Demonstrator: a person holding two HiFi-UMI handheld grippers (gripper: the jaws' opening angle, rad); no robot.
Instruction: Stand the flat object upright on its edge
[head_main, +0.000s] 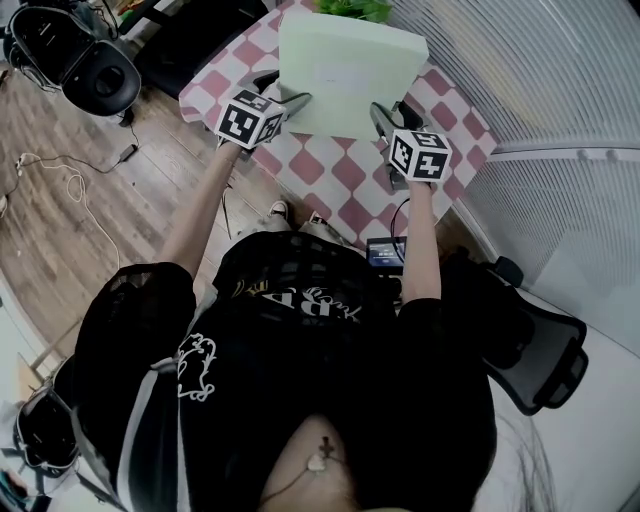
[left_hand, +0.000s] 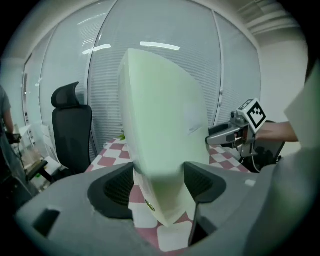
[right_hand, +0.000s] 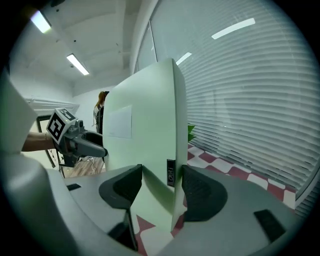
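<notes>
**Table** (head_main: 330, 185): a chequered cloth covers the top, which fills the upper centre of the head view. Its near edge runs diagonally below the grippers. A wall of blinds (head_main: 520, 70) closes off the upper right.

**Flat object** (head_main: 345, 75): a pale green panel, upper centre of the head view, held tall with its broad faces vertical. In both gripper views its lower edge reaches down to the cloth. Whether it bears on the cloth or hangs just above cannot be confirmed.

**Left gripper** (head_main: 295, 103): jaws closed onto the panel's left side edge, low down, pads against both faces.

**Right gripper** (right_hand: 160, 187): jaws likewise clamped across the panel's thickness at the right side edge, low down, beside a small dark label.

**Plant** (head_main: 352, 8): leaves just behind the panel at the top of the frame.

**Hazards (judgement):**
- The panel is tall and its foot narrow, so it may topple face-down once freed, more so if the cloth is creased.
- If one gripper opens before the other, the panel could twist or slide.
- Both grips sit low, which gives little control over the top.

**Clearance:**
- Open cloth lies toward the bottom of the frame.
- Room is tight toward the plant and limited toward the blinds.
- The table edge is near on the left.
</notes>
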